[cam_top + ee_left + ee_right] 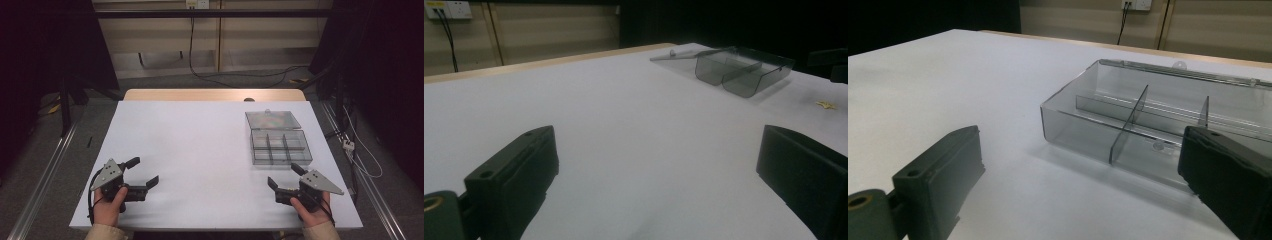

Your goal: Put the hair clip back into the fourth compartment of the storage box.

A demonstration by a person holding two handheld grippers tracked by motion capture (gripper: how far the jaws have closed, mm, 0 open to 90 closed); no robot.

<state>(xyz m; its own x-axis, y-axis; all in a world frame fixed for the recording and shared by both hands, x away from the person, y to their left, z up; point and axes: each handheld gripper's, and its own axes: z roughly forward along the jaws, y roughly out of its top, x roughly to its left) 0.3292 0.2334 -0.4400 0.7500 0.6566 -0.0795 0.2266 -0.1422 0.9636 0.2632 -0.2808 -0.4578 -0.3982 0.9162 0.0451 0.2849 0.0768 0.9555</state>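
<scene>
A: What's on the table?

B: A white tabletop (200,150). In the right half of the high view sits a clear smoky-grey plastic organiser box (280,146), its lid (272,120) folded flat open behind it, thin dividers splitting the tray into compartments. They look empty.

A: And the hands?

B: The left gripper (142,172), black with a grey three-cornered plate, rests at the lower left of that view, jaws spread wide, nothing between them. The right gripper (286,176) rests at the lower right — also wide open and empty — just in front of the box's near edge.

A: What would the next move need?

B: I'd judge the right gripper is the one to work the box, since it's nearest. In the right gripper view the box's near wall (1083,135) lies dead ahead between the jaws, so a short, level advance should do. The plastic looks light — it could slide if pushed rather than pinched.

A: Anything in the way?

B: Little. The left gripper view shows a small yellowish speck (825,105) at mid right, too small to identify. Cables (225,75) lie on the floor beyond the table's far edge.
</scene>
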